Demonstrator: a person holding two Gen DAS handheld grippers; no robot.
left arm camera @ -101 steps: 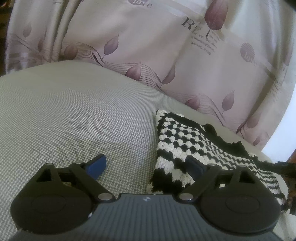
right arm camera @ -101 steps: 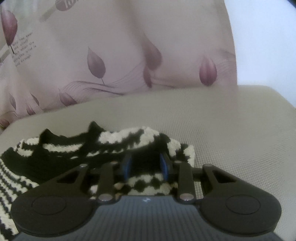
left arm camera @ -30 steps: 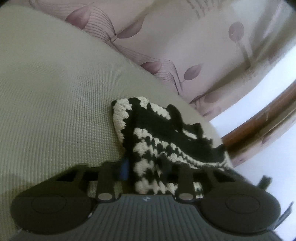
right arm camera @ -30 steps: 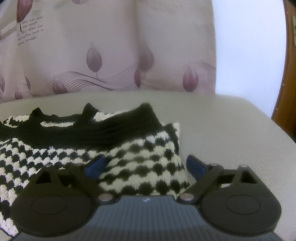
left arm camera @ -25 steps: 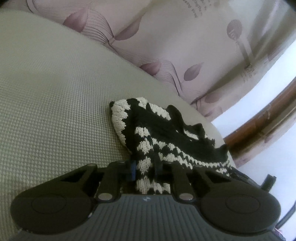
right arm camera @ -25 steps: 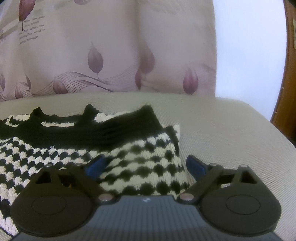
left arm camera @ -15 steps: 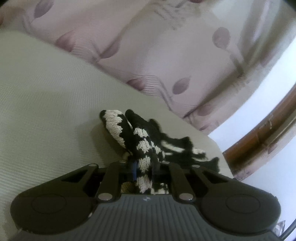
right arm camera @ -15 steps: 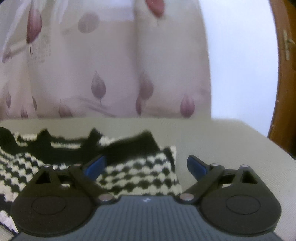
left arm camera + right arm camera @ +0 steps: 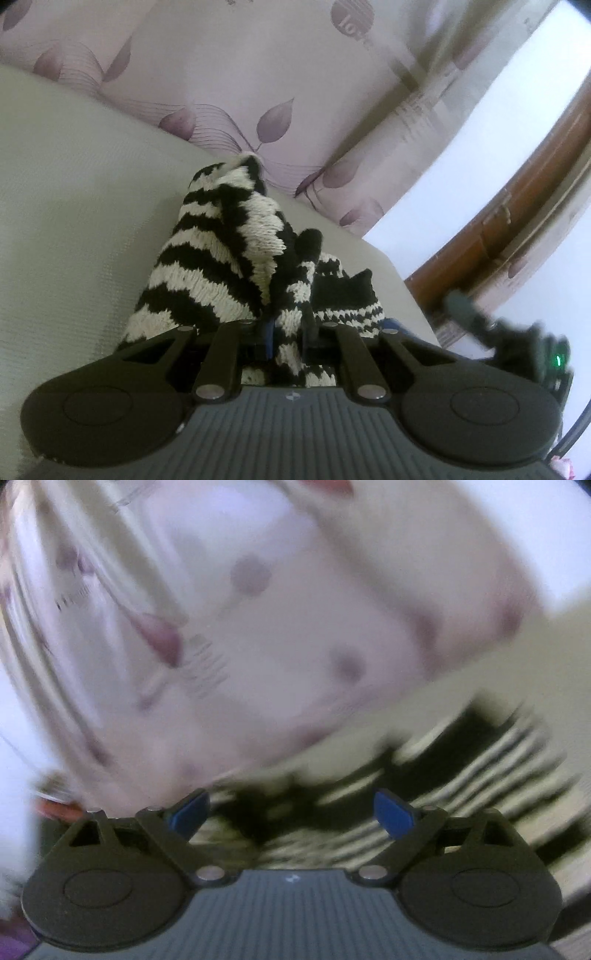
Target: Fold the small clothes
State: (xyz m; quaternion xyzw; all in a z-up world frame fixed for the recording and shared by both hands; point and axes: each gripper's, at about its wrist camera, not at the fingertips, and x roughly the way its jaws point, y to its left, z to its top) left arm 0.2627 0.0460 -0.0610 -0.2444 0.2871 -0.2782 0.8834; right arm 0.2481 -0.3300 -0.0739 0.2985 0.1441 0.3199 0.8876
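Note:
A small black-and-white knitted garment [image 9: 218, 266] is bunched and raised off the grey-green cushion [image 9: 66, 206]. My left gripper [image 9: 288, 332] is shut on a fold of it, the knit pinched between the blue pads. In the right wrist view, which is badly blurred, my right gripper [image 9: 291, 812] is open and empty, tilted, with the striped garment [image 9: 461, 768] lying beyond and to the right of its fingers. The right gripper's body [image 9: 517, 332] shows at the right edge of the left wrist view.
A pink curtain with purple leaf print [image 9: 258, 74] hangs behind the cushion. A brown wooden frame [image 9: 517, 221] and a bright white wall [image 9: 461, 177] stand to the right. The cushion's right edge [image 9: 399, 269] is close to the garment.
My left gripper closed on the garment's edge and has lifted and pulled it up into a bunch. My right gripper, open, has swung sharply and tilted, blurring its view.

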